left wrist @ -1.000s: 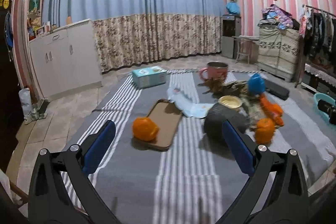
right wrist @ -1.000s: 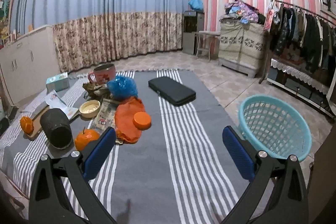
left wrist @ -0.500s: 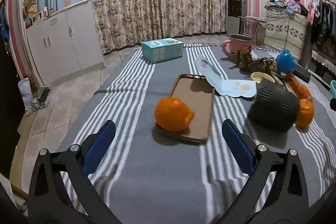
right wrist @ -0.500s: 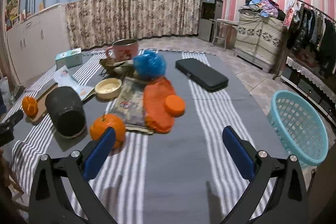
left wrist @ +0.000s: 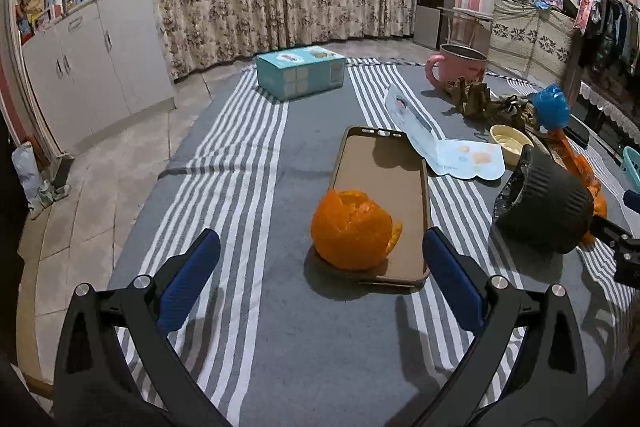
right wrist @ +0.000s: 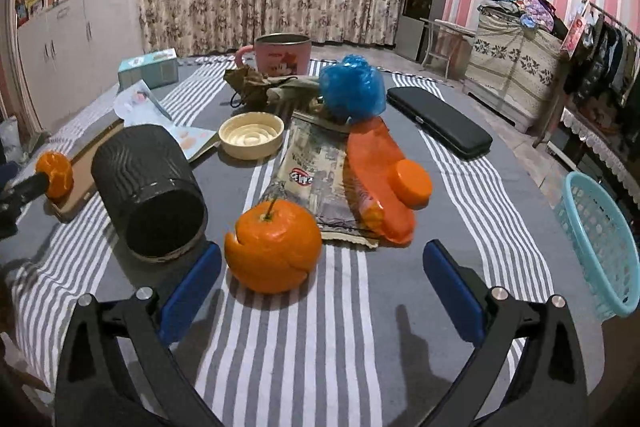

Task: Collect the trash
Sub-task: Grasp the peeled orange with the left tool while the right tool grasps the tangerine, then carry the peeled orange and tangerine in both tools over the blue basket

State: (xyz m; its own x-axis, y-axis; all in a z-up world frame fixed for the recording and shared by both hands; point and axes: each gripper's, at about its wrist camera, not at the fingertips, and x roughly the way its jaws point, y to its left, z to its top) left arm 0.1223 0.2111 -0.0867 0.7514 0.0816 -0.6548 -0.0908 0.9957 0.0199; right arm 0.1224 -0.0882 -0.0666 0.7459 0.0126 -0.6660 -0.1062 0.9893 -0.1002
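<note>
Trash nearest each gripper is orange peel: one hollow peel (left wrist: 352, 235) sits on the near end of a phone case (left wrist: 382, 203) ahead of the left gripper (left wrist: 320, 279), another (right wrist: 274, 247) on the striped counter (right wrist: 320, 347) by the right gripper (right wrist: 322, 287). Both jaws wide open, holding nothing. Risks, imo: a squeeze crushes or splits the peel, left jaws snag the case w/ it, right nudges the black cup (right wrist: 150, 193). Basket (right wrist: 600, 247) sits far right.
</note>
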